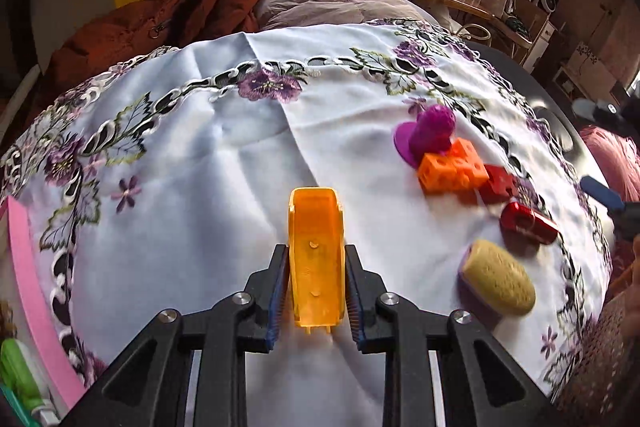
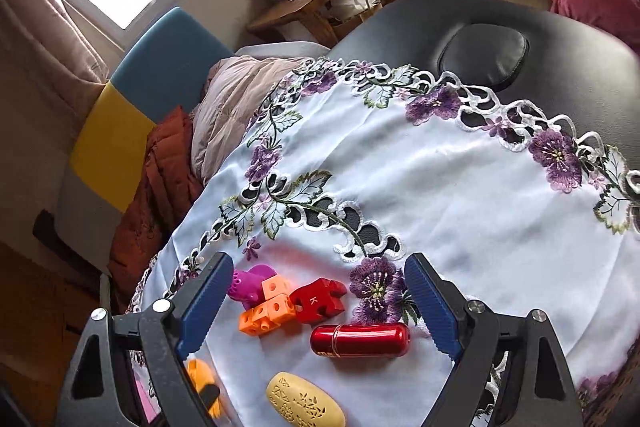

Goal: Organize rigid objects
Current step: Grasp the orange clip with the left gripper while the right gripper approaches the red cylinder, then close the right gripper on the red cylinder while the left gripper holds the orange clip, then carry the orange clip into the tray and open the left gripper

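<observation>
Surface: white embroidered cloth (image 1: 192, 227) is carrying everything.
Left gripper (image 1: 316, 279): I'm pinching the orange piece (image 1: 316, 251), its long axis running straight out along the fingers.
Right gripper (image 2: 320, 311): I'm holding it spread wide, nearest the red capsule (image 2: 360, 339), lying crosswise between the fingers.

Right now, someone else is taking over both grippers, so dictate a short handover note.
Left gripper: shut on the orange plastic piece, above the embroidered cloth.
Right gripper: open, empty, hovering over the cluster.
Cluster on the cloth: purple toy, orange cubes, red K block, red metal capsule, yellow oval.
Left to do: place the orange piece; which items are already sorted is unclear.
</observation>
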A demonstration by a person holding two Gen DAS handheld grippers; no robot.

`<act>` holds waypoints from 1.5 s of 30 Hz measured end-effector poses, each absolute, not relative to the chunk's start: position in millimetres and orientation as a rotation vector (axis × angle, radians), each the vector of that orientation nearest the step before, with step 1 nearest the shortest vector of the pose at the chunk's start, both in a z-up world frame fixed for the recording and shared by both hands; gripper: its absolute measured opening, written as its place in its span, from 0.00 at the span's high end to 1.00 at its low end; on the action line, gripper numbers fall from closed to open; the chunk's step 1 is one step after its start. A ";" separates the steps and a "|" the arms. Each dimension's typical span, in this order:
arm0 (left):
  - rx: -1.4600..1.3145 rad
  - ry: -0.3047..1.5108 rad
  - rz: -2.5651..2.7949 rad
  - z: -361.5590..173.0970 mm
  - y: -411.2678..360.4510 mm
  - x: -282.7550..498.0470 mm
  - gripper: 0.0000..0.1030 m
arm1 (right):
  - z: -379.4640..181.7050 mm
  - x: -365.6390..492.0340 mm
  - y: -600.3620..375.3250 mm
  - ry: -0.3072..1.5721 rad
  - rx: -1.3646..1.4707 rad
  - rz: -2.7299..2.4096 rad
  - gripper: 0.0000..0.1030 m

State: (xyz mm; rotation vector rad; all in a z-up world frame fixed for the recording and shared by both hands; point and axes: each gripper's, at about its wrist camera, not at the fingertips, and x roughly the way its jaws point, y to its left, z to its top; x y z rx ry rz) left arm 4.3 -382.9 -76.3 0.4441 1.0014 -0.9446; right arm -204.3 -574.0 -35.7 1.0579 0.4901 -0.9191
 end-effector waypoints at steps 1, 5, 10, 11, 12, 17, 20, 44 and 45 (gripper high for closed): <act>0.446 0.996 -0.946 -75.7 -373.6 -2.7 0.75 | -36.8 -205.5 -574.9 0.495 1.062 -0.926 0.15; 0.462 0.998 -0.963 -81.6 -339.5 -29.4 0.75 | -47.2 -204.2 -578.3 0.549 1.098 -0.927 0.14; 0.476 0.931 -0.990 -83.1 -308.9 -56.8 0.75 | -61.5 -194.5 -577.7 0.673 1.092 -0.939 0.13; 0.470 0.930 -0.994 -83.1 -304.5 -59.6 0.75 | -63.4 -191.5 -576.1 0.697 1.080 -0.939 0.13; 0.470 0.926 -0.994 -82.6 -301.1 -61.4 0.75 | -64.7 -188.7 -574.4 0.724 1.065 -0.939 0.13; 0.423 0.950 -0.988 -80.5 -287.7 -59.3 0.75 | -72.6 -169.3 -563.3 0.877 0.953 -0.925 0.10; 0.412 0.951 -0.983 -79.3 -281.2 -59.8 0.75 | -74.1 -160.0 -557.3 0.948 0.857 -0.944 0.09; 0.189 0.890 -0.936 -24.1 -203.5 -42.6 0.75 | -86.2 -138.4 -550.4 1.100 0.725 -0.904 0.27; 0.164 0.899 -0.919 -22.4 -196.7 -34.8 0.75 | -85.9 -138.2 -549.7 1.101 0.721 -0.904 0.27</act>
